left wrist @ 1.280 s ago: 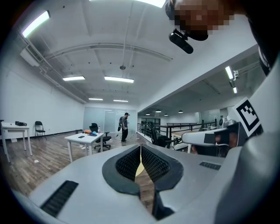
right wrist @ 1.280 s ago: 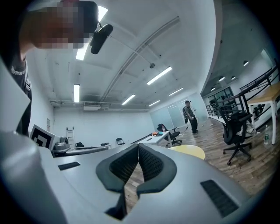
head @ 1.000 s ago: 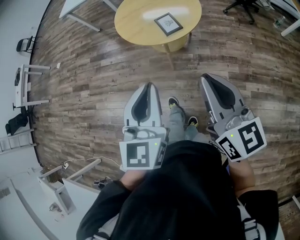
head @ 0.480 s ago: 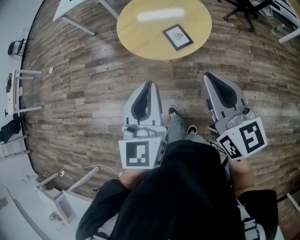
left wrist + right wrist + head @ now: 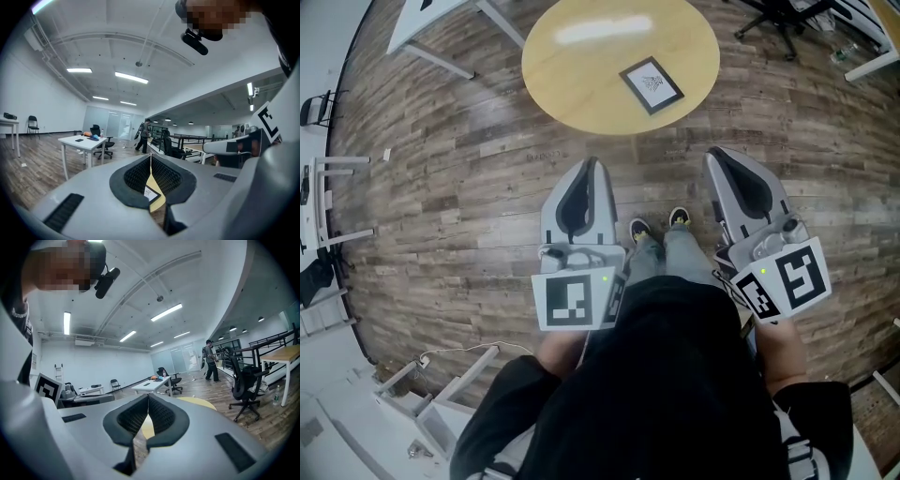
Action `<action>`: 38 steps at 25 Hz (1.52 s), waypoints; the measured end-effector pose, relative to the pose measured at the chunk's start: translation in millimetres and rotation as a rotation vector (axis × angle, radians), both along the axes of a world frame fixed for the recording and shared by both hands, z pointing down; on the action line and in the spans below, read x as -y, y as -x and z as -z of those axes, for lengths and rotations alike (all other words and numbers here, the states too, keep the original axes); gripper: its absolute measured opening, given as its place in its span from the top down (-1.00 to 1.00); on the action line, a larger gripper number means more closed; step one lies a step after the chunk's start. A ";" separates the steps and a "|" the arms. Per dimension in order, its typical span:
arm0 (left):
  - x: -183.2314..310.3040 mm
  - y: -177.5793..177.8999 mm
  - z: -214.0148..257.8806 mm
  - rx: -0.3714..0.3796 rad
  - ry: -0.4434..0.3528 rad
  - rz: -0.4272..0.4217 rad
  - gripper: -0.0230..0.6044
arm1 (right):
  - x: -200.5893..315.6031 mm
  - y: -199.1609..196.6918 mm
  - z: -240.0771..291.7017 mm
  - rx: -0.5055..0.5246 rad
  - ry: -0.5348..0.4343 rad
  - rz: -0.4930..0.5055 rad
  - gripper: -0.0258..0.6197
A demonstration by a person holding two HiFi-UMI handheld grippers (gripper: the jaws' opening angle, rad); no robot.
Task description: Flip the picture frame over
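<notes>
A small picture frame (image 5: pixel 652 84) with a dark border and a white print lies face up on a round yellow table (image 5: pixel 581 84) ahead of me. It also shows through the jaw gap in the left gripper view as the picture frame (image 5: pixel 150 192). My left gripper (image 5: pixel 589 165) and right gripper (image 5: pixel 719 157) are held level over the wooden floor, both short of the table. Both are shut with nothing between the jaws. In the right gripper view the right gripper (image 5: pixel 148 399) points toward the yellow table (image 5: pixel 199 402).
My shoes (image 5: pixel 642 228) stand on the plank floor between the grippers. An office chair (image 5: pixel 778 19) stands at the upper right, white desks (image 5: pixel 441 28) at the upper left. A person (image 5: pixel 143 136) stands far off by a white table (image 5: pixel 82 143).
The table and frame have drawn closer and lower in the head view as I walked toward them. Both grippers kept their pose and stayed shut.
</notes>
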State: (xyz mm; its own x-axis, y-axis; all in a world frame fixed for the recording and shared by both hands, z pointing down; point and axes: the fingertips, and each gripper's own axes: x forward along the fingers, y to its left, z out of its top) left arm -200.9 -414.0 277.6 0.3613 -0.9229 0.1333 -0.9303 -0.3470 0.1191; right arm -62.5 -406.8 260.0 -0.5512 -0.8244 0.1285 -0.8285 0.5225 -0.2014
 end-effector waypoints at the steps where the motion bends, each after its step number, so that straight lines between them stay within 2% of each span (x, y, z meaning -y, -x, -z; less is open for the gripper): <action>1: 5.2 -2.8 -0.5 0.000 0.001 -0.002 0.84 | 4.3 -4.0 -1.1 0.002 0.003 -0.006 0.86; 6: 33.4 -16.8 2.5 0.015 -0.013 -0.001 0.84 | 33.0 -21.6 -2.4 0.007 -0.005 -0.012 0.86; 12: 74.5 -38.4 16.7 0.050 -0.042 0.018 0.84 | 80.6 -50.5 13.4 0.044 -0.060 -0.010 0.86; 16: 107.5 -68.9 20.9 0.075 -0.057 0.012 0.84 | 118.3 -81.0 21.3 0.069 -0.098 -0.016 0.86; 20: 131.2 -109.7 18.0 0.101 -0.062 -0.012 0.84 | 145.0 -123.5 19.5 0.078 -0.096 -0.027 0.86; 25: 151.7 -124.5 9.5 0.098 -0.049 0.004 0.84 | 176.1 -159.0 15.3 -0.039 -0.113 -0.031 0.86; 29: 162.0 -121.9 3.8 0.102 -0.035 0.034 0.84 | 198.6 -166.4 18.3 -0.081 -0.143 0.015 0.86; 33: 172.2 -117.4 -3.3 0.101 -0.030 0.053 0.84 | 212.7 -146.5 0.4 -0.213 -0.155 0.091 0.86; 38: 185.6 -107.1 -12.0 0.110 -0.041 0.059 0.84 | 214.6 -94.8 -72.8 -0.473 -0.125 0.289 0.85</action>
